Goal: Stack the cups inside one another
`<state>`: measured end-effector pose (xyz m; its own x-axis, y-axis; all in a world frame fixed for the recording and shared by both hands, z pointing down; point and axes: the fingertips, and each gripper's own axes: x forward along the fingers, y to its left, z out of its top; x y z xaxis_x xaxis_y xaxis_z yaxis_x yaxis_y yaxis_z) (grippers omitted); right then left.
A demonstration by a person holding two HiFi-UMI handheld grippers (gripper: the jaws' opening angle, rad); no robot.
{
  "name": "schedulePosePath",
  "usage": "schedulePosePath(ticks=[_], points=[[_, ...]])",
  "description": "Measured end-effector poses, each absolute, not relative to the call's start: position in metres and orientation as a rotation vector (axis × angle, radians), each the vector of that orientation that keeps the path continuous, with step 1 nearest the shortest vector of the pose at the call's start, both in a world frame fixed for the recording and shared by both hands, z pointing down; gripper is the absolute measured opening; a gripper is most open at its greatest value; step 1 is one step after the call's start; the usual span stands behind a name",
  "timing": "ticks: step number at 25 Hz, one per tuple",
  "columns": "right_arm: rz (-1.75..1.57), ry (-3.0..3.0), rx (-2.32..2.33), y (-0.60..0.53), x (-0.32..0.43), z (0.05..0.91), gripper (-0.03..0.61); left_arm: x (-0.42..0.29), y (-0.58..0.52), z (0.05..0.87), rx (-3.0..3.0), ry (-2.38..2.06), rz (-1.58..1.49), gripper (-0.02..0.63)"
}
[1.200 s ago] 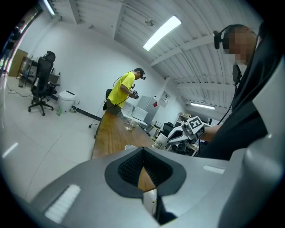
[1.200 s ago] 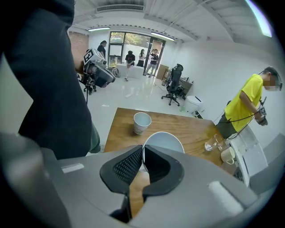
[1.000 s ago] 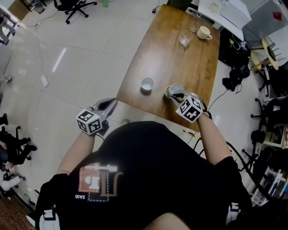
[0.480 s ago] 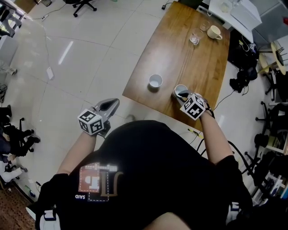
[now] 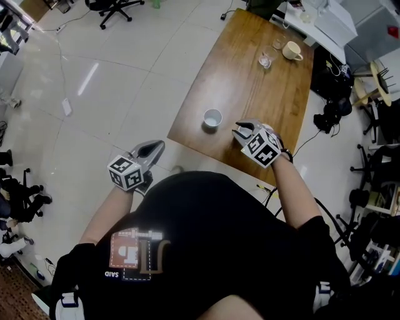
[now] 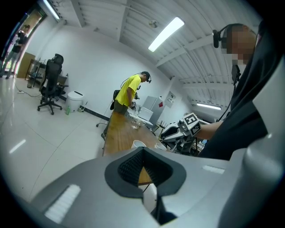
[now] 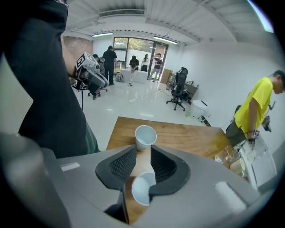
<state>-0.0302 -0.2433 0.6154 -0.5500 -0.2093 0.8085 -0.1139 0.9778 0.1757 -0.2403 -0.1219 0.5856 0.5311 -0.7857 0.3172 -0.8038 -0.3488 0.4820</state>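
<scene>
Two white paper cups stand on the wooden table [image 5: 250,87]. The far cup [image 5: 212,117] [image 7: 145,136] stands alone near the table's left edge. The near cup [image 7: 141,189] sits upright just below my right gripper [image 7: 143,149], whose jaws are opening and whose pads do not press on it. From the head view the right gripper [image 5: 239,129] hides this cup. My left gripper [image 5: 156,145] [image 6: 142,150] hangs off the table's near corner over the floor, its tips together and nothing in it. Both cups [image 6: 139,144] and the right gripper [image 6: 178,131] also show in the left gripper view.
A glass [image 5: 265,60] and a cream mug [image 5: 291,50] stand at the table's far end. A person in a yellow shirt [image 6: 129,91] works there. Office chairs [image 5: 109,7] are on the tiled floor to the left; cables and clutter lie right of the table.
My right gripper's jaws have spread and let go of the near cup, and the gripper now covers it in the head view. The left gripper has stayed put.
</scene>
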Motion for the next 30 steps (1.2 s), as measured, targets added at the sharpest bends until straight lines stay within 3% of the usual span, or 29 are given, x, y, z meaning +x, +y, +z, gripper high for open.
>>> schedulePosePath(ticks=[14,18,30], points=[[-0.384,-1.869,0.024,-0.234,-0.094,0.709,0.113,-0.296,-0.081,0.592,2.082,-1.394,0.061,0.002],[-0.396,-1.853,0.01,-0.232,-0.097,0.715,0.047,-0.3,-0.076,0.595,2.075,-1.389,0.068,0.002],[-0.307,-2.051,0.14,-0.239,-0.063,0.61,0.029,-0.261,-0.121,0.577,2.21,-1.272,0.066,0.002]])
